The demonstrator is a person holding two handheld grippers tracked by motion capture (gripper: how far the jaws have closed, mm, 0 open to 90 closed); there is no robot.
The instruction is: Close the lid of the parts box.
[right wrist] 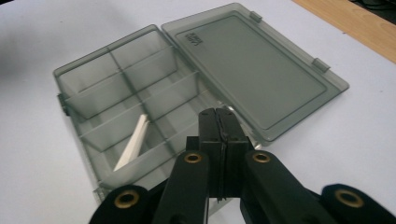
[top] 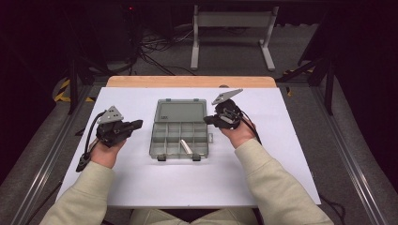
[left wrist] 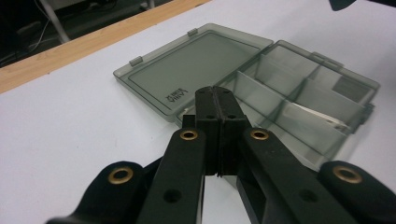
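1. The left gripper (top: 137,124) has its jaws pressed together on nothing; it hovers just left of the organiser box (top: 179,136), pointing at it.
2. The right gripper (top: 209,120) is likewise closed and empty, just off the box's right edge, level with the hinge line.
3. The box sits mid-table with its lid (top: 180,111) folded flat behind the tray, so opening looks done.
4. One pale flat stick (top: 187,146) lies slanted in a compartment of the tray's near row, right of centre; the other compartments (right wrist: 105,70) look bare.
5. Judging from this, the stick seems already placed. What likely remains is swinging the lid over and snapping the two front latches (top: 161,158).
6. The white table (top: 141,183) around the box carries nothing else to load.
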